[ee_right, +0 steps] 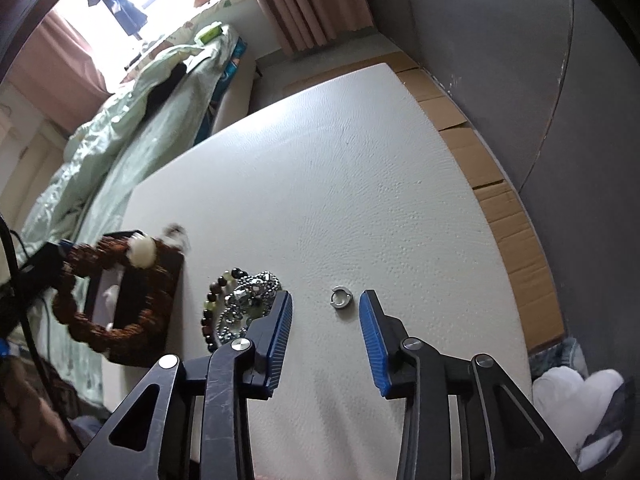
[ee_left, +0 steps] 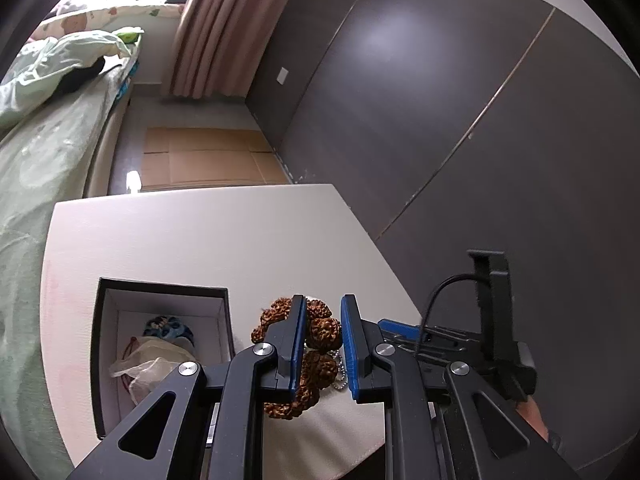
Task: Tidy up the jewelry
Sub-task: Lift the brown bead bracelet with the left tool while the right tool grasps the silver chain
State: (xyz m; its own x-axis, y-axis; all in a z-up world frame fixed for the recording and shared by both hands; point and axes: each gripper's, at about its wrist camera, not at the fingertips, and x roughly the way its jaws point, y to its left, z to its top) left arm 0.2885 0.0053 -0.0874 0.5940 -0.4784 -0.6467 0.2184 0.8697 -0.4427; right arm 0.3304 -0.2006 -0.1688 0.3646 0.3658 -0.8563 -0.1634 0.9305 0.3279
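Observation:
My left gripper [ee_left: 323,344] is closed onto a bracelet of large knobbly brown beads [ee_left: 322,330] and holds it above the white table [ee_left: 224,240], beside the open black box [ee_left: 105,320]. In the right wrist view the same bracelet [ee_right: 100,292] hangs in the air over the box [ee_right: 168,280], with a white bead on it. My right gripper [ee_right: 325,320] is open and empty over the table. A small silver ring [ee_right: 341,297] lies just ahead, between its fingers. A dark bead bracelet [ee_right: 212,304] and a silver chain [ee_right: 252,292] lie left of it.
The box holds a plastic bag [ee_left: 148,368] and a blue patterned item [ee_left: 168,328]. A bed with green covers [ee_right: 120,140] runs along the table's left side. Flattened cardboard [ee_right: 500,184] lies on the floor by the dark wardrobe [ee_left: 480,100].

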